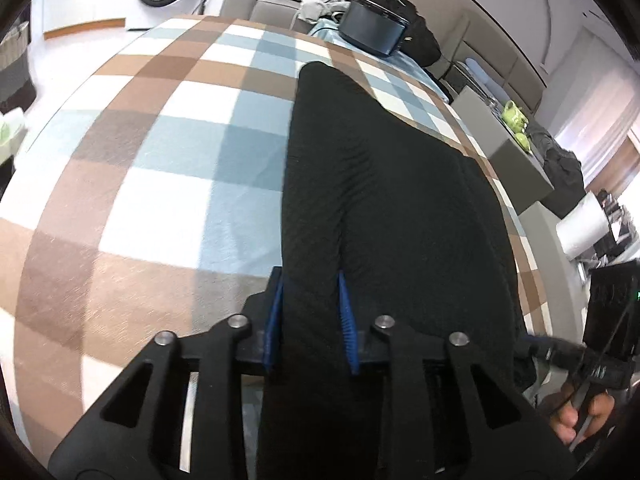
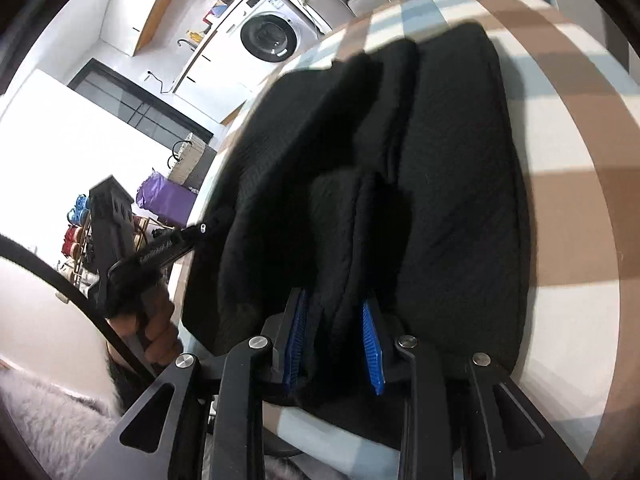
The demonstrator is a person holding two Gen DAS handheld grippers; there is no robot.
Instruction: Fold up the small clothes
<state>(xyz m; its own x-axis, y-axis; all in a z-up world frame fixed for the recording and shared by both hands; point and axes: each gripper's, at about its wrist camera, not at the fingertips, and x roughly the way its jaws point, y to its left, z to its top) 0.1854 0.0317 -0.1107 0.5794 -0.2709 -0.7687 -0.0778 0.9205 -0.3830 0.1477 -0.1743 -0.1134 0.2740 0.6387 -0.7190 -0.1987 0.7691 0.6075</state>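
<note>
A black knit garment (image 1: 384,184) lies lengthwise on the checked blanket (image 1: 160,152). My left gripper (image 1: 310,280) is shut on its near edge, the cloth bunched between the blue pads (image 1: 347,316). In the right wrist view the same black garment (image 2: 452,200) is lifted and folded into thick ridges. My right gripper (image 2: 334,304) is shut on a fold of it between its blue pads (image 2: 372,336). The other gripper's handle (image 2: 168,244) and a hand show at the left there; in the left wrist view the right gripper's handle (image 1: 576,356) shows at the lower right.
The blanket (image 2: 560,160) has brown, blue and white squares. A dark box (image 1: 372,28) and dark clothes sit at its far end. A washing machine (image 2: 272,36), a sofa (image 1: 276,4), a grey table (image 1: 516,160) and a paper roll (image 1: 580,228) surround it.
</note>
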